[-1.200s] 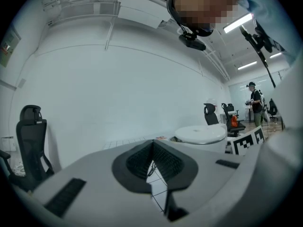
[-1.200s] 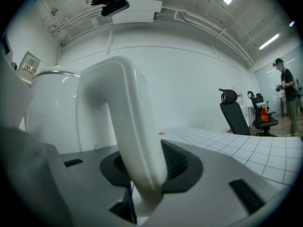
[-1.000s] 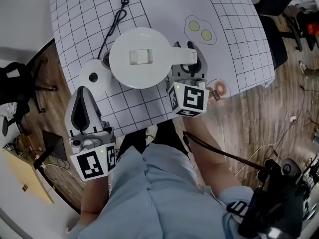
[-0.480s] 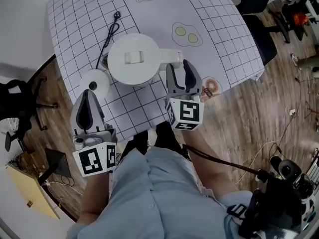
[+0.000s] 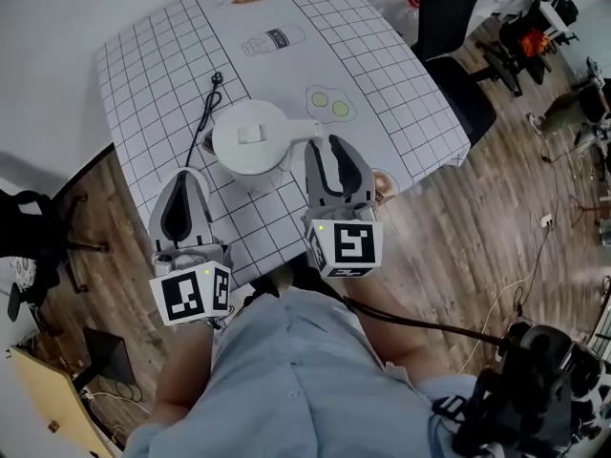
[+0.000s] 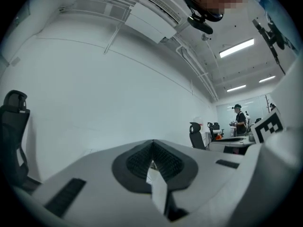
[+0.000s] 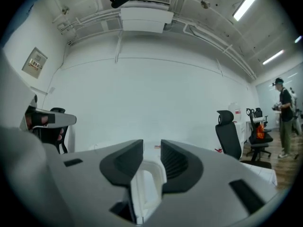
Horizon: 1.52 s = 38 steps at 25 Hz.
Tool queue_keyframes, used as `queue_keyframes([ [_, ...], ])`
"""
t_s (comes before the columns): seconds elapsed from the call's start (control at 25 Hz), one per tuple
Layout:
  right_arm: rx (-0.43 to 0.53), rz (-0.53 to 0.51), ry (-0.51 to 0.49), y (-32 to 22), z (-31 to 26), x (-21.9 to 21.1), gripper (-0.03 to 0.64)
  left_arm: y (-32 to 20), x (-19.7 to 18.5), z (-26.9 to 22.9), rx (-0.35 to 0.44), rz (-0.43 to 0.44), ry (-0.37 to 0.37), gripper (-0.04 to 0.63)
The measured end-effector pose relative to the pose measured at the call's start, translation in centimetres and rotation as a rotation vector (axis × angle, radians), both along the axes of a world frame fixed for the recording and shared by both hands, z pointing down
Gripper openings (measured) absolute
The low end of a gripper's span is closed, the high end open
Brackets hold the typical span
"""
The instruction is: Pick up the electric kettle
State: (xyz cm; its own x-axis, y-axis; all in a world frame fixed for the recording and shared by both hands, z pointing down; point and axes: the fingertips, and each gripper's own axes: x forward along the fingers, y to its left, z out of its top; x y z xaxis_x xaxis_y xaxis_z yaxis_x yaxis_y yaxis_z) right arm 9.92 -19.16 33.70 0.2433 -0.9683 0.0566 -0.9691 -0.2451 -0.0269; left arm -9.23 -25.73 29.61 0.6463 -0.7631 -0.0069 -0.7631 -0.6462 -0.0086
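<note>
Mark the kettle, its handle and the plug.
kettle [image 5: 250, 137]: head view, on the white lid.
handle [image 7: 151, 167]: right gripper view, on the handle's curved top.
plug [image 5: 218, 77]: head view, on the black plug at the cord's end.

Lighting bright and even, fed by ceiling strip lights [image 7: 247, 4] at the upper right of both gripper views, with mild glare around them. In the head view the white lid of the electric kettle [image 5: 250, 139] is nearly washed out; a soft shadow lies under it on the table [image 5: 382, 74]. Strong fisheye bending at all edges; gripper views have black corners and a soft, unfocused lower centre
</note>
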Motion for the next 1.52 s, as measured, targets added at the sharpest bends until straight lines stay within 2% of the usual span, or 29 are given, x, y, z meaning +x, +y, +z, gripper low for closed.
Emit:
queue_keyframes([
  [0.12, 0.025, 0.004, 0.035, 0.2, -1.4, -0.5, 0.031, -0.3, 0.5, -1.4, 0.027, 0.002, 0.025, 0.000],
  [0.24, 0.035, 0.001, 0.071, 0.5, -2.2, -1.1, 0.006, -0.5, 0.5, -2.4, 0.053, -0.002, 0.036, 0.000],
  [0.8, 0.082, -0.030, 0.114, 0.7, -4.0, -2.0, 0.000, -0.6, 0.9, -3.4, 0.080, 0.006, 0.038, 0.000],
  [0.92, 0.068, -0.032, 0.112, 0.9, -3.8, -2.0, 0.000, -0.6, 1.0, -3.5, 0.084, 0.008, 0.038, 0.000],
  [1.08, 0.144, -0.029, 0.122, 0.6, -5.2, -2.3, 0.000, -0.7, 0.9, -3.5, 0.091, 0.010, 0.034, 0.000],
  [1.52, 0.156, -0.024, 0.115, 0.3, -5.4, -2.3, 0.000, -0.8, 1.2, -3.8, 0.100, 0.020, 0.027, 0.000],
])
